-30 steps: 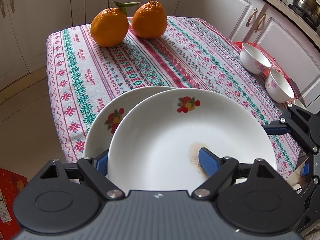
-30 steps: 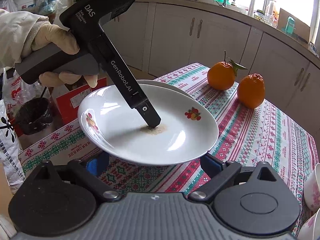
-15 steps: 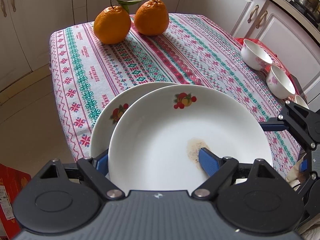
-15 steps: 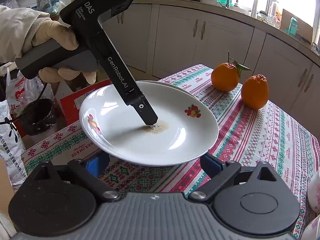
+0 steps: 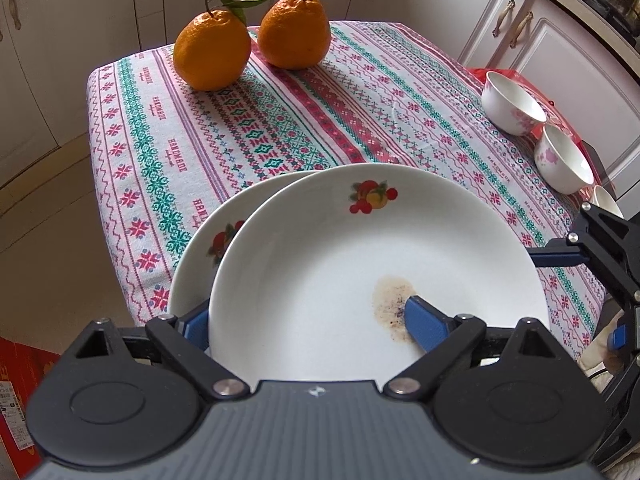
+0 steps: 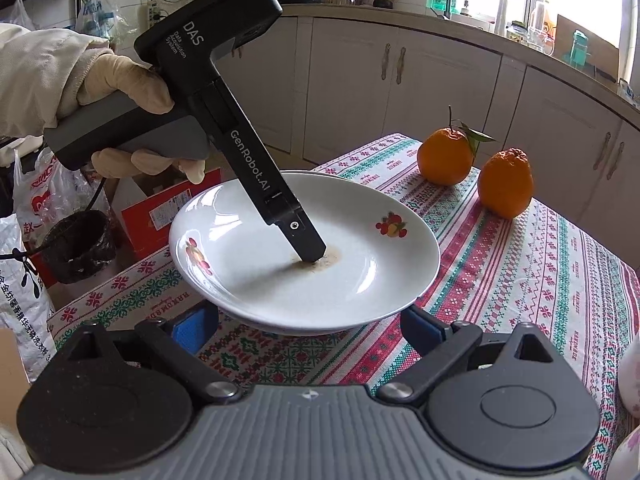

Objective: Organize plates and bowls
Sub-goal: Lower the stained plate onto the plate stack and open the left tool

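Observation:
Two white plates with fruit prints lie stacked at the near corner of the table. The top plate [image 5: 360, 260] has a brown stain and covers most of the lower plate [image 5: 208, 232]. My left gripper [image 5: 310, 320] straddles the top plate's near rim. One of its fingers [image 6: 308, 248] touches the stain, and the other sits outside the rim. Its jaws are opening and the pads look loose on the plate. My right gripper [image 6: 308, 332] is open just short of the plate's [image 6: 360, 264] rim, with nothing in it. Three small white bowls [image 5: 512, 108] [image 5: 564, 164] [image 5: 606, 202] stand along the right edge.
Two oranges [image 5: 212, 52] [image 5: 294, 32] sit at the far end of the patterned tablecloth [image 5: 280, 128]. A gloved hand [image 6: 120, 88] holds the left gripper's handle. A red box [image 6: 160, 216], a black pot [image 6: 76, 248] and bags stand on the floor beside the table. Cabinets run behind it.
The left gripper's fingers have spread a little wider around the top plate's rim. The plate stays over the lower one. The right gripper has not moved.

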`<state>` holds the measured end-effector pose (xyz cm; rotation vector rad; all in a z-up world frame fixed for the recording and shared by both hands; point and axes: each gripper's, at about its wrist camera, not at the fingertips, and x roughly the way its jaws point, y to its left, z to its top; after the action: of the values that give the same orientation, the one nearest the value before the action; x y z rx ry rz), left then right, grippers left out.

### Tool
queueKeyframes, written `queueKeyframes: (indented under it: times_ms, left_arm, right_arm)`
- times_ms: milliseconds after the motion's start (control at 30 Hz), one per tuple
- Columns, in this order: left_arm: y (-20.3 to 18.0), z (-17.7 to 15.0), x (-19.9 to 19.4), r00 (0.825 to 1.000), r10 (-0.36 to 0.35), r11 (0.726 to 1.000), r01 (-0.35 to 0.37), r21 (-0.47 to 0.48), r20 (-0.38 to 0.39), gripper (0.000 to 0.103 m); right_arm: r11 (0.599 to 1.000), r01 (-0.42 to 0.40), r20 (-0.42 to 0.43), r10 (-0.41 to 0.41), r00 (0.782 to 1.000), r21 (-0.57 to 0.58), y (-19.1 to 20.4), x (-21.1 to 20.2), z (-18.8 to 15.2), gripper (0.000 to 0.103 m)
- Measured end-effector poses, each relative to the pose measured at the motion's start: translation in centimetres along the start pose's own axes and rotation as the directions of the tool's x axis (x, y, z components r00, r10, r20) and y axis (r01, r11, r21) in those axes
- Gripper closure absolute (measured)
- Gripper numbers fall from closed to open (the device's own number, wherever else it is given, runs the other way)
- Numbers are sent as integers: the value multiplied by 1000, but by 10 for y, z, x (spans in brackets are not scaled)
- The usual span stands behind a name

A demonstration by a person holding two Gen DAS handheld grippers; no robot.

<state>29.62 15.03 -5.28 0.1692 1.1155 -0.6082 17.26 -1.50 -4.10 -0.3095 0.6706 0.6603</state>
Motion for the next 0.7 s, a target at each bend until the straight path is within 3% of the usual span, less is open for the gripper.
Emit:
queueKeyframes:
  times_ms: [333, 700]
  left_arm:
    - [-2, 10, 4, 998, 5, 999, -3, 34, -59, 6]
    - [-3, 11, 3, 997, 23, 999, -21, 43, -69, 6]
  right_arm:
    - [1000, -7, 10, 7, 1000, 7, 0, -1, -1, 3]
    - [1000, -22, 27, 22, 999, 11, -1, -4, -3, 3]
